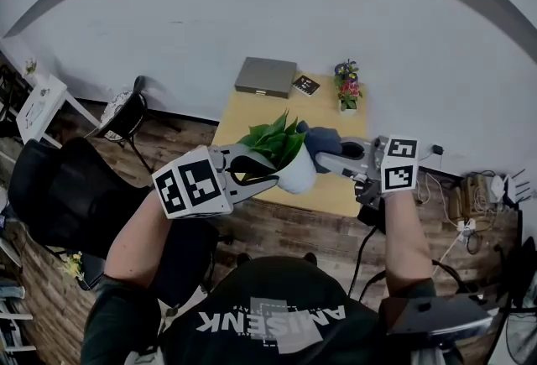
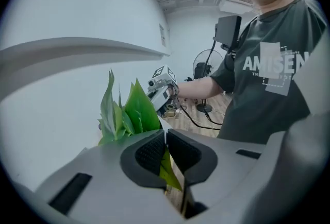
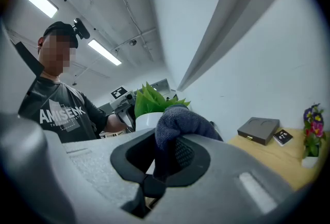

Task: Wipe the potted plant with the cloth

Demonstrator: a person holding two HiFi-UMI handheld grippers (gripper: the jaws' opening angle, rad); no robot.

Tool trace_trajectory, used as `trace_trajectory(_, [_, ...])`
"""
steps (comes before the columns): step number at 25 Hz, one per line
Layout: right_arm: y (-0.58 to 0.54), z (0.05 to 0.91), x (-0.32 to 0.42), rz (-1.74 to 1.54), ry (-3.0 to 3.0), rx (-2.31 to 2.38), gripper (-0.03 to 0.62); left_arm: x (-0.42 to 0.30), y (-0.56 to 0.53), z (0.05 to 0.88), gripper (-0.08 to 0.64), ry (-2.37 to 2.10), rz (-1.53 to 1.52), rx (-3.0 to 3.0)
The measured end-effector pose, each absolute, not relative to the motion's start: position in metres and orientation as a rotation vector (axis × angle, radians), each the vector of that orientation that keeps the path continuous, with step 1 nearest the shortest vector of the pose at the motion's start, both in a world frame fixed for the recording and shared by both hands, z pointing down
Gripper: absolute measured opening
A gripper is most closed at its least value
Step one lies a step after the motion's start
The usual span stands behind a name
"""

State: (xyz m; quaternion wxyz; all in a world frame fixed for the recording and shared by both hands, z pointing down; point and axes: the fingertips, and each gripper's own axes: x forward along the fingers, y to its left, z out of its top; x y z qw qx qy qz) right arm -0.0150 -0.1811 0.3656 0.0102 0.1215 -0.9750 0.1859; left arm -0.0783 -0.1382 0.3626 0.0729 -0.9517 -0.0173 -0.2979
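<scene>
Nearest: left gripper (image 1: 262, 173) clenched at the rim of the potted plant (image 1: 289, 166). The white pot looks held up in front of the bench (image 1: 252, 113) rather than resting on it. The left gripper view shows the jaws nearly together, with one of the leaves (image 2: 168, 170) caught in the gap. Right gripper (image 1: 329, 159) clamped on the cloth (image 1: 323, 139), a dark blue wad bulging above its jaws. The wad sits just beside or against the foliage on the plant's right; cannot tell which. Judgement: wiping stroke in hand. To do it well, lead with the soft wad, not the hard jaw tips. Stroke each blade from base out to tip with light pressure; thin foliage likely folds or tears if shoved sideways. The left hold looks narrow, rim only, so the pot may swing or slip under a hard press. Brace against each stroke and turn the pot to bring unwiped sides round. Farther off on the bench: grey box (image 1: 265, 76), small dark card (image 1: 305, 86), little flower pot (image 1: 346, 93), all well apart from the work.
</scene>
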Motion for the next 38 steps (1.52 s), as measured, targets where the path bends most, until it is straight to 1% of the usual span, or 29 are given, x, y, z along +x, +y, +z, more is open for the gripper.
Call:
trace_trajectory(5, [-0.176, 0.356, 0.003, 0.546, -3.034, 0.508, 0.037, -0.056, -0.143, 0.361, 0.021, 0.023, -0.912, -2.976])
trace_trajectory(11, [-0.181, 0.353, 0.003, 0.490, -3.000, 0.674, 0.037, -0.046, -0.167, 0.360, 0.020, 0.164, -0.922, -3.104])
trace_trajectory(17, [-0.190, 0.351, 0.004, 0.381, -2.937, 0.850, 0.037, -0.032, -0.188, 0.361, 0.018, 0.292, -0.904, -3.214])
trace_trajectory(22, [-0.200, 0.353, 0.005, 0.228, -2.839, 0.975, 0.037, -0.018, -0.207, 0.362, 0.015, 0.408, -0.856, -3.298])
trace_trajectory(30, [-0.195, 0.361, -0.003, 0.140, -2.771, 1.068, 0.037, -0.013, -0.222, 0.361, 0.012, 0.509, -0.758, -3.431])
trace_trajectory(38, [-0.185, 0.377, -0.010, 0.102, -2.727, 1.038, 0.037, -0.012, -0.234, 0.363, 0.011, 0.628, -0.690, -3.476])
